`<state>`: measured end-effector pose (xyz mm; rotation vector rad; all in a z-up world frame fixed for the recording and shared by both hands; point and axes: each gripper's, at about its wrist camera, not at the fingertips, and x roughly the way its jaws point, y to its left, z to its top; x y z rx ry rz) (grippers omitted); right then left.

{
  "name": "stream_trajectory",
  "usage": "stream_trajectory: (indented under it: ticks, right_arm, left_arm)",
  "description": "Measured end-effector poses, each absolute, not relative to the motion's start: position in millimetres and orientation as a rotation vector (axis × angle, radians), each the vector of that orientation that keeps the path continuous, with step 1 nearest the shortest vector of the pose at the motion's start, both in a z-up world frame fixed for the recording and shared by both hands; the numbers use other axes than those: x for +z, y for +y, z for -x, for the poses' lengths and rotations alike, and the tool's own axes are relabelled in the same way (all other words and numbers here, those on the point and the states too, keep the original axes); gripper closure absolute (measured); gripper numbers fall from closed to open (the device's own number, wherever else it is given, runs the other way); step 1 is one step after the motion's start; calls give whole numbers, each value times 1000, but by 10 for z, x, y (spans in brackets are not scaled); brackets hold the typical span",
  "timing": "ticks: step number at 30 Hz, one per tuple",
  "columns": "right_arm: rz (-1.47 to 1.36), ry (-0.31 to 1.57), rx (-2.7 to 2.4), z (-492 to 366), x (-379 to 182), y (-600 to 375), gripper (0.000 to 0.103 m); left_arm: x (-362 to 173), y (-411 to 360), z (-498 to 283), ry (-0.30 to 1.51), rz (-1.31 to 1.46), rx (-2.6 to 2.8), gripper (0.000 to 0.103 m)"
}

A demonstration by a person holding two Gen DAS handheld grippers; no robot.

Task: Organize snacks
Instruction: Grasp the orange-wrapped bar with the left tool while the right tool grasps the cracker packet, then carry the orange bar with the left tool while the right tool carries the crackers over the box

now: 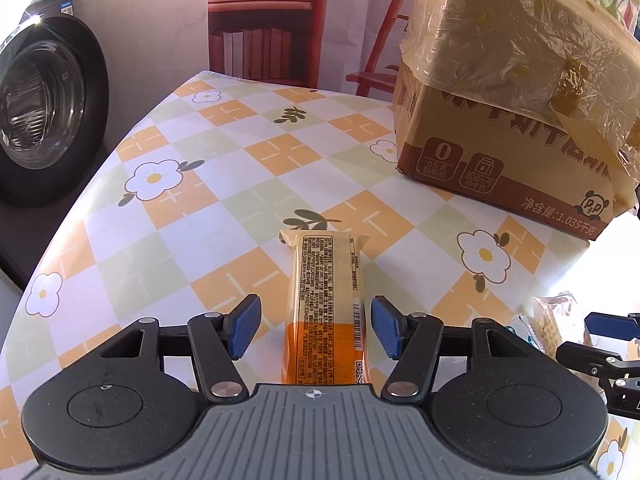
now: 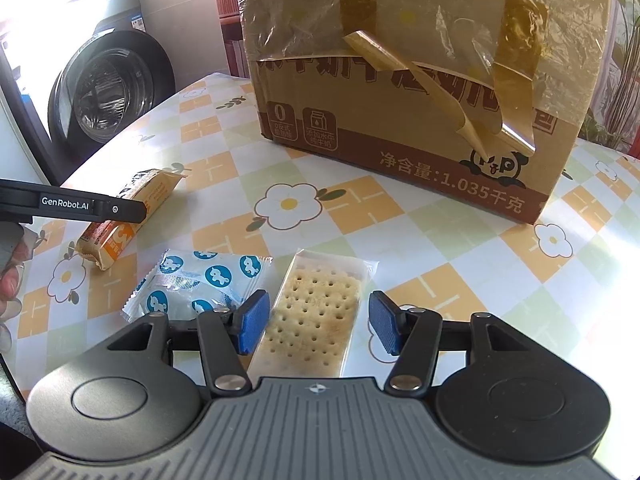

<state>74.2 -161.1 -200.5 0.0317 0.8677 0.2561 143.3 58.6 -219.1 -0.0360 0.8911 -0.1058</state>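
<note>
A long yellow-and-orange snack bar [image 1: 326, 304] lies on the flowered tablecloth, its near end between the blue pads of my open left gripper [image 1: 316, 326]; the pads stand apart from it. The bar also shows in the right wrist view [image 2: 128, 216], partly behind the left gripper's arm. A clear pack of crackers [image 2: 316, 316] lies between the pads of my open right gripper [image 2: 319, 326]; the left pad is close to it. A white packet with blue round prints [image 2: 200, 284] lies just left of the crackers. A taped cardboard box [image 2: 420, 92] stands behind.
The cardboard box [image 1: 516, 120] fills the table's far right. A washing machine [image 1: 44, 108] stands off the table's left edge [image 1: 92, 184]. A red shelf [image 1: 260, 20] and a red chair stand behind the table. The right gripper and cracker pack show at the left view's right edge.
</note>
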Motion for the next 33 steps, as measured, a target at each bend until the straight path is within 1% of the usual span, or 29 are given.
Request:
stream_trajectory:
  ticks: [7,11,16,22,24,26,27,33]
  right_arm:
    - [-36,911,249,-764,-2088,-1625,44]
    - [-37,909,235,-763,-2101,-1676,47]
    - [-31,891,237,-764,-2114,-1711,53]
    - [-12,872,240,-775,-2125,-1738,54]
    - [-15,870,241,-770,-2126,-1746,54]
    - [-14,870,241,-767,-2126,-1746,54]
    - [-13,869,241,-765,-2127,-1746,54]
    - [-17,865,243,-759,-2132,-1754,54]
  left_arm:
    - [-2227,588,-1437,900,32,-98,40]
    - [-2248,589,-1443,902,29,-95,40]
    - [-2259,573,-1470,892,19,-94,40]
    - [-2275,510,-1500,881,-17,-74,41]
    - [-2274,483,-1468,876,-31,-71,45]
    - [-2266,484,-1431,870,-31,-74,57]
    - [-2261,487,-1420,869,-24,-75,60]
    - [-2251,534,-1372,870,-2,-89,64]
